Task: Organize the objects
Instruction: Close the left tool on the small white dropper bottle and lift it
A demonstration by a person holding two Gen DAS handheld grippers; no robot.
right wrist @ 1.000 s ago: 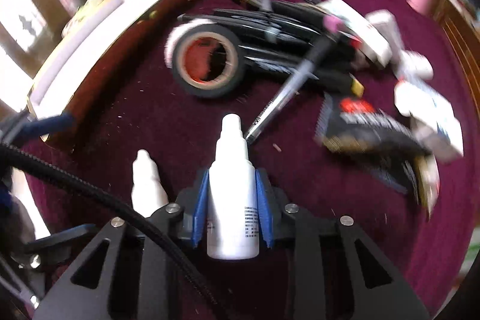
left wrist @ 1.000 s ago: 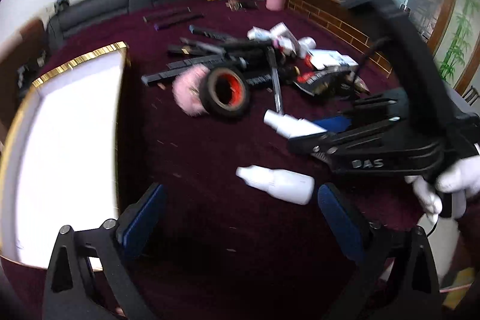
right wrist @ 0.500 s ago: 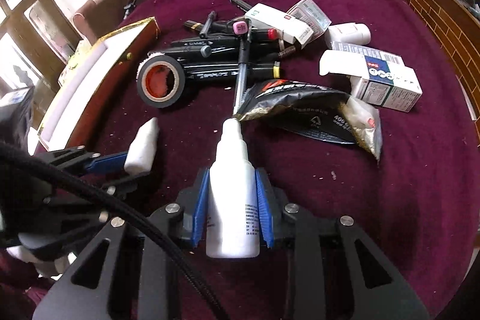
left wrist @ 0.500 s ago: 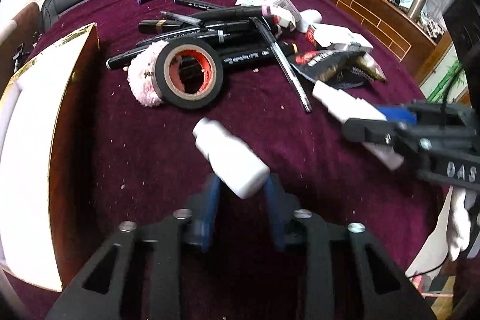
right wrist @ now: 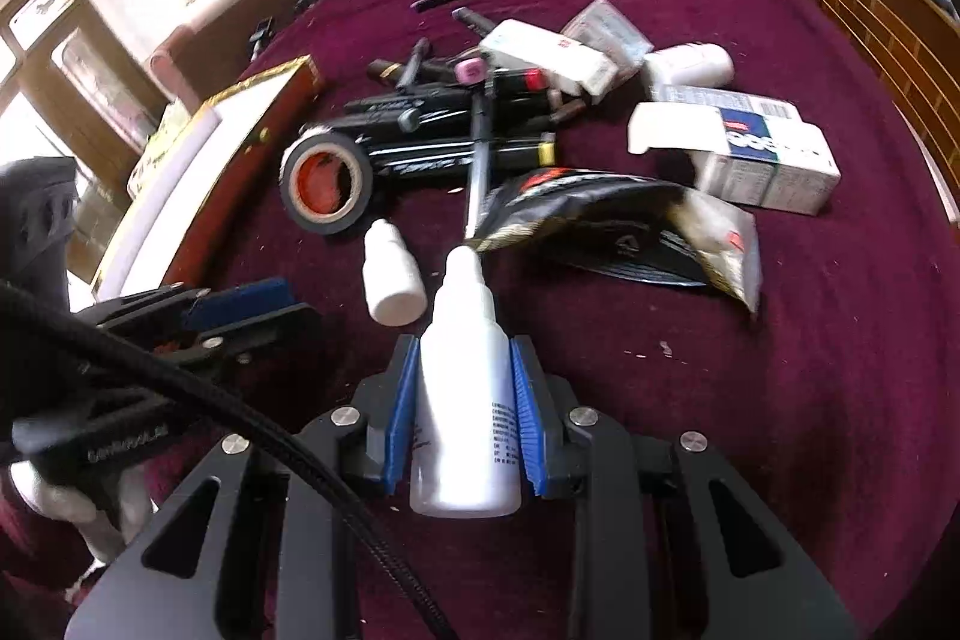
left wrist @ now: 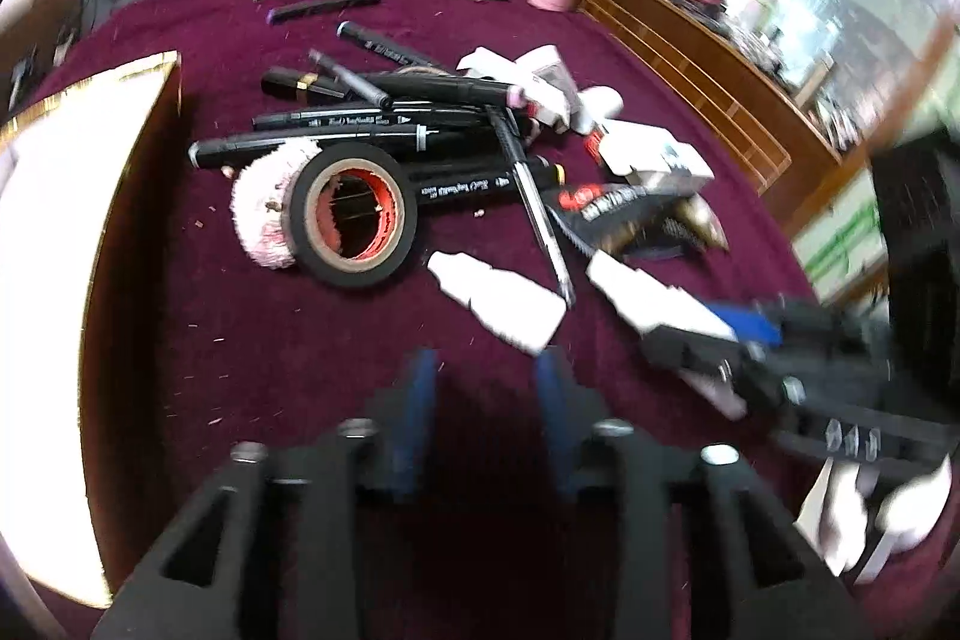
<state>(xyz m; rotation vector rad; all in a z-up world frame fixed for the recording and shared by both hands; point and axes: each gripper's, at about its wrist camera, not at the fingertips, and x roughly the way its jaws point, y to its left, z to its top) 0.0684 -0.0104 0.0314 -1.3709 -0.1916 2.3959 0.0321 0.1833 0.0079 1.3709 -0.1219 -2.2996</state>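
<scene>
right gripper (right wrist: 465,400): clamped on the tall white bottle (right wrist: 465,388), blue pads on both sides of the body, nozzle pointing forward along the fingers.
left gripper (left wrist: 486,388): jaws part open, nothing between them; gap looks barely wider than the small bottle.
small white bottle (left wrist: 501,301): lying flat on the maroon cloth (left wrist: 270,388), just ahead of the left fingertips and slightly right of centre. Base nearest the right pad, close to touching; blur, cannot tell contact.
long axis: runs diagonally, cap up-left toward the tape, base down-right. Not lined up with the jaw gap.
nearer hand: left. Right is already loaded.
next move (judgement): nudge left gripper right and rotate so the pads meet the body side-on, then close.
risk: round bottle on cloth may roll or skid off a pad.
mid: tape roll (left wrist: 354,214) with pink puff (left wrist: 264,214) against it; pen (left wrist: 540,214) beside the small bottle's base.
far: marker pile (left wrist: 360,124), cartons (right wrist: 756,148), foil pouch (right wrist: 618,226).
box (left wrist: 66,244): open, white-lined, on the left, likely drop point.
</scene>
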